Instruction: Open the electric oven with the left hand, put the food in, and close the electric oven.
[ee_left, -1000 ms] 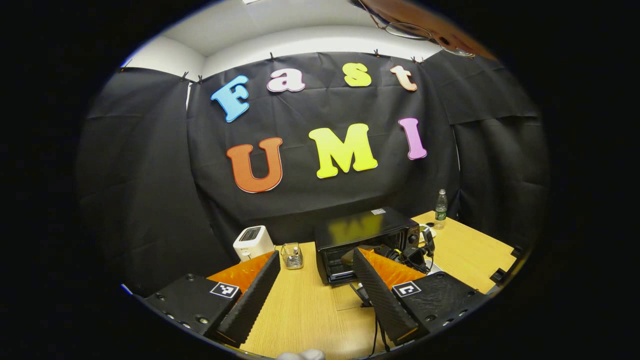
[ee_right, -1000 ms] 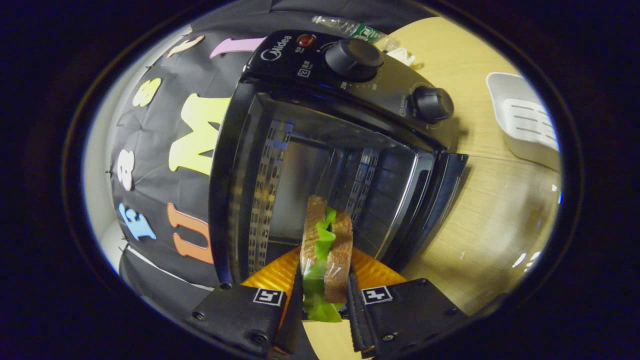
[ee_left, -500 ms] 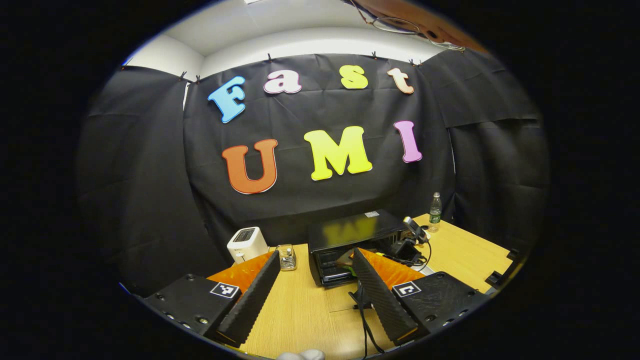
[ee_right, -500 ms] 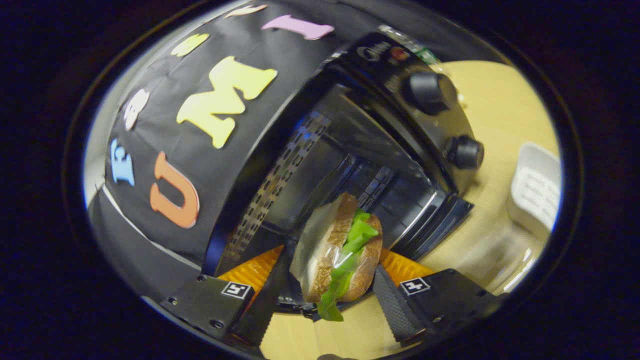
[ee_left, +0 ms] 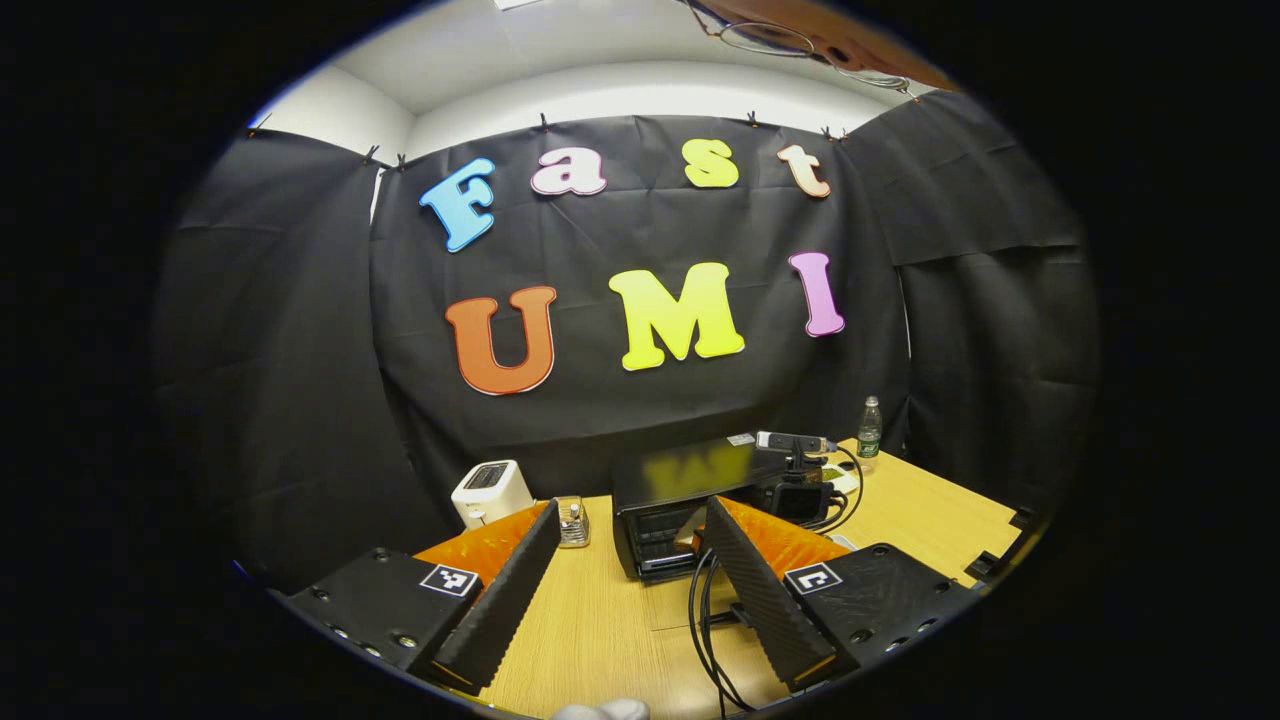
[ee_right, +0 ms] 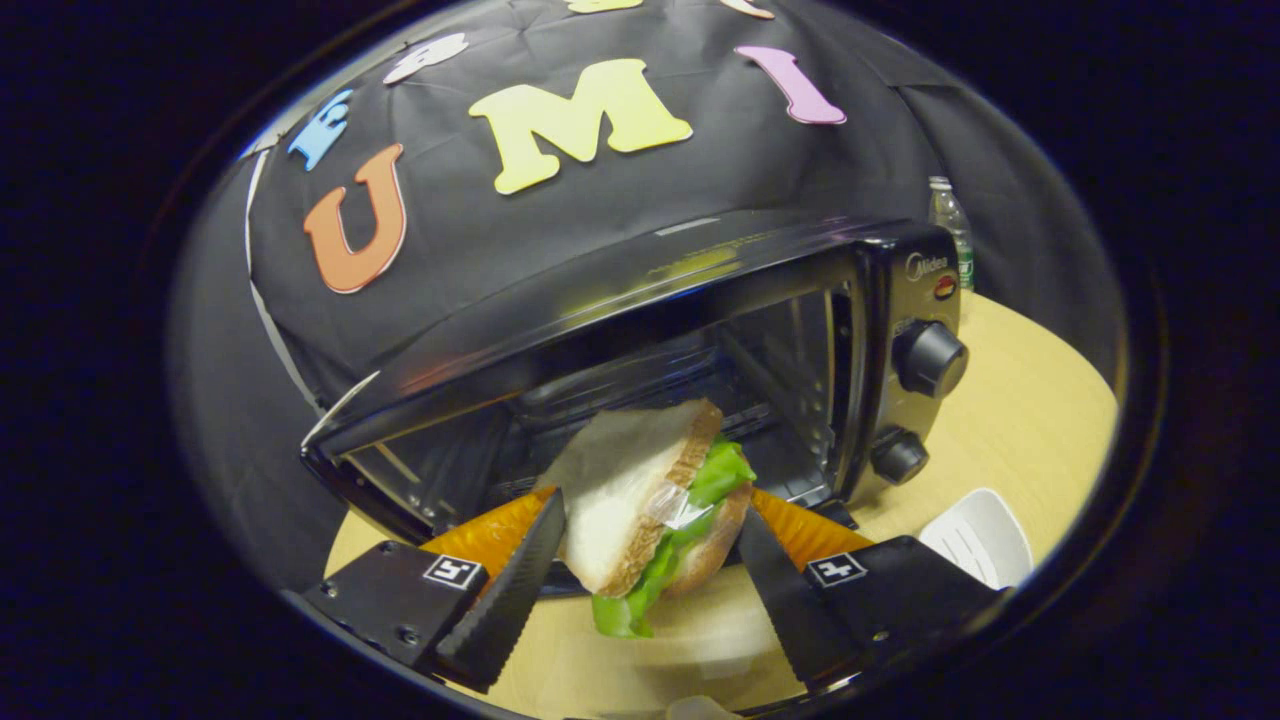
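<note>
Right gripper view: the sandwich (ee_right: 655, 500) sits between the right gripper's (ee_right: 650, 580) two fingers, at the mouth of the oven (ee_right: 640, 330). The fingers are spread wide. One finger is at the bread's edge, but I cannot tell if both press on it. The sandwich has bread on both sides and green lettuce in the middle. The oven is black and its front is open, so the wire rack inside shows. Two round knobs (ee_right: 928, 358) are on its right side.

The oven stands on a light wooden table (ee_right: 1020, 420). A white tray (ee_right: 975, 535) lies on the table near the oven's right corner, and a bottle (ee_right: 950, 225) stands behind the oven.

In the left gripper view, the left gripper (ee_left: 630, 590) is wide open and holds nothing, well back from the oven. A white toaster (ee_left: 490, 492) and a small glass (ee_left: 572, 520) stand to the oven's left. Black cloth hangs behind the table.
</note>
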Motion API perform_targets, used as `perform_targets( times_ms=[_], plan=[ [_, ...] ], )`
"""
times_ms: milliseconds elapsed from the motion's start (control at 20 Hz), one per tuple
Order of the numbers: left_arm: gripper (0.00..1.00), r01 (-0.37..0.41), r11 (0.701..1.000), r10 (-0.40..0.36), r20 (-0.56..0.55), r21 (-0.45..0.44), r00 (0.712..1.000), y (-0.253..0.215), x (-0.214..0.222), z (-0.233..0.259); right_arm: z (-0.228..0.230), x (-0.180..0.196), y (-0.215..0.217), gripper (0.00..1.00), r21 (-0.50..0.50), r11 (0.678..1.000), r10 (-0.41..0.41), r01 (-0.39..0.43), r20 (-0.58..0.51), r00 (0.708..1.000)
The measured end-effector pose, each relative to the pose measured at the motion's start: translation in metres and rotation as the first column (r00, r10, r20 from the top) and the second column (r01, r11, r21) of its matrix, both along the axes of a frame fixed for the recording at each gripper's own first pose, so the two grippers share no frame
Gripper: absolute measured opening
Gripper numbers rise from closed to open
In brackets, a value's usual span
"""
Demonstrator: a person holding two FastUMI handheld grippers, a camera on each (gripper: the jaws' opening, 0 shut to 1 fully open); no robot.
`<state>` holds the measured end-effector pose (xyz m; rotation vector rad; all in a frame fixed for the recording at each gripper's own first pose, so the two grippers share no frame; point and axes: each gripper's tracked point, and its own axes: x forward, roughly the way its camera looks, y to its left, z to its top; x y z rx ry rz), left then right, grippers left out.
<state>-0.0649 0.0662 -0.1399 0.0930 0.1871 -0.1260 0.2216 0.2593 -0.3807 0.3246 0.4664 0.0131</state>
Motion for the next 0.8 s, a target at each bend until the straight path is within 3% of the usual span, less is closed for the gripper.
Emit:
perform_targets(
  times_ms=[100,250,400,500,600,700,800],
  plan=[
    [0.95,0.0,1.0,0.0,0.009,-0.002,1.0,-0.002,0.0,0.001,0.003,0.0,-0.001,1.0,-0.039,0.999,0.02,-0.02,0.016,1.0],
    [0.95,0.0,1.0,0.0,0.01,-0.002,1.0,-0.005,-0.003,0.0,0.014,0.022,0.007,1.0,-0.23,0.971,0.09,-0.071,0.071,0.993],
    [0.95,-0.003,1.0,0.004,0.018,-0.004,1.0,-0.006,-0.005,0.004,0.018,0.017,0.024,1.0,-0.262,0.956,0.16,-0.135,0.079,0.984],
    [0.95,0.001,1.0,-0.001,0.021,-0.002,1.0,-0.007,-0.005,0.003,0.02,0.01,0.022,1.0,-0.34,0.927,0.195,-0.157,0.082,0.977],
    [0.95,0.002,1.0,-0.002,0.022,-0.011,1.0,-0.007,-0.006,0.004,0.022,0.01,0.03,1.0,-0.291,0.937,0.234,-0.192,0.115,0.965],
    [0.95,-0.002,1.0,0.002,0.02,-0.016,1.0,-0.006,-0.005,0.003,0.025,0.009,0.028,1.0,-0.154,0.972,0.197,-0.175,0.138,0.971],
    [0.95,0.002,1.0,-0.001,0.011,-0.018,1.0,-0.007,-0.007,0.0,0.024,0.012,0.022,1.0,-0.078,0.983,0.177,-0.168,0.114,0.978]
  ],
)
